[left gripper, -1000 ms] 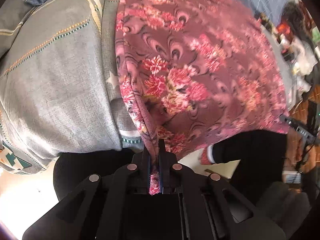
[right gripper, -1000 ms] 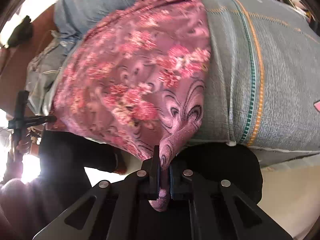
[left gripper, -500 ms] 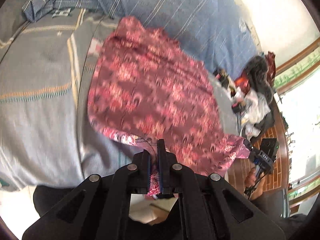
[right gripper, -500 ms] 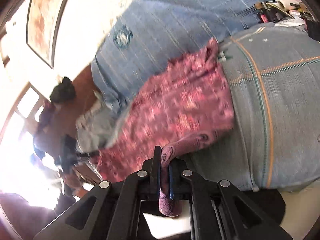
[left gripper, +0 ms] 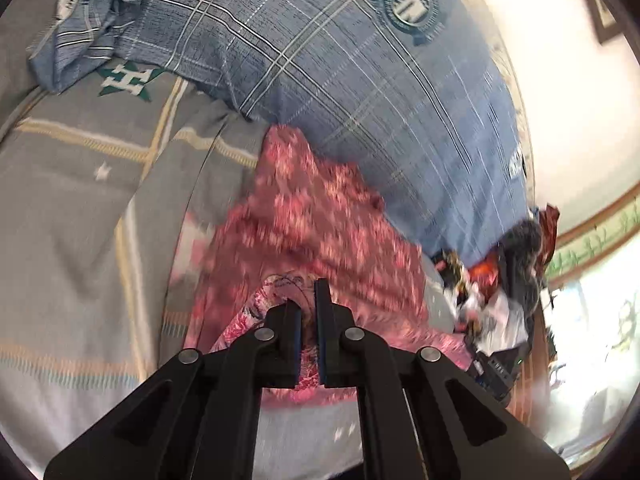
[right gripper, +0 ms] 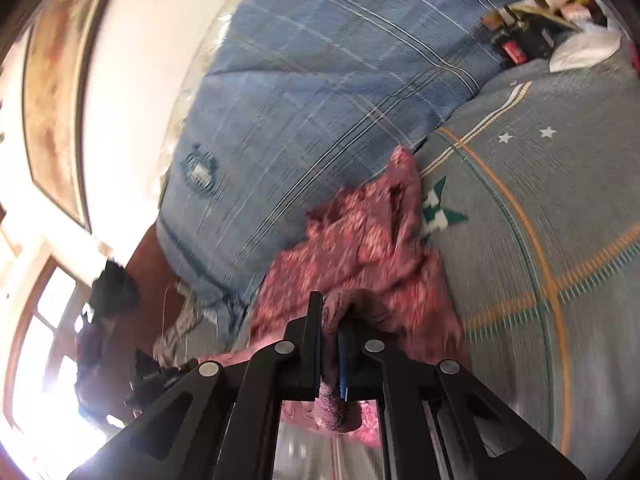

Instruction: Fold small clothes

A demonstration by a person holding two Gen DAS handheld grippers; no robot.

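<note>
A pink and maroon floral garment [left gripper: 320,220] lies on a grey bedspread [left gripper: 80,220], its far end against a blue plaid quilt [left gripper: 360,80]. My left gripper [left gripper: 306,312] is shut on the garment's near edge, cloth bunched between the fingers. In the right wrist view the same garment [right gripper: 360,248] is crumpled, and my right gripper [right gripper: 330,332] is shut on a rolled fold of it that hangs out below the jaws. The picture is blurred by motion.
The blue plaid quilt [right gripper: 320,80] covers the far side of the bed. The grey bedspread [right gripper: 540,220] has orange and green stripes. Clutter [left gripper: 500,292] sits at the bed's right end and small items [right gripper: 540,28] at its far corner. A framed picture [right gripper: 56,100] hangs on the wall.
Both grippers have carried the garment's near edge up and toward the far side of the bed, so the garment went from spread wide to doubled and bunched. Both stay shut on it.
</note>
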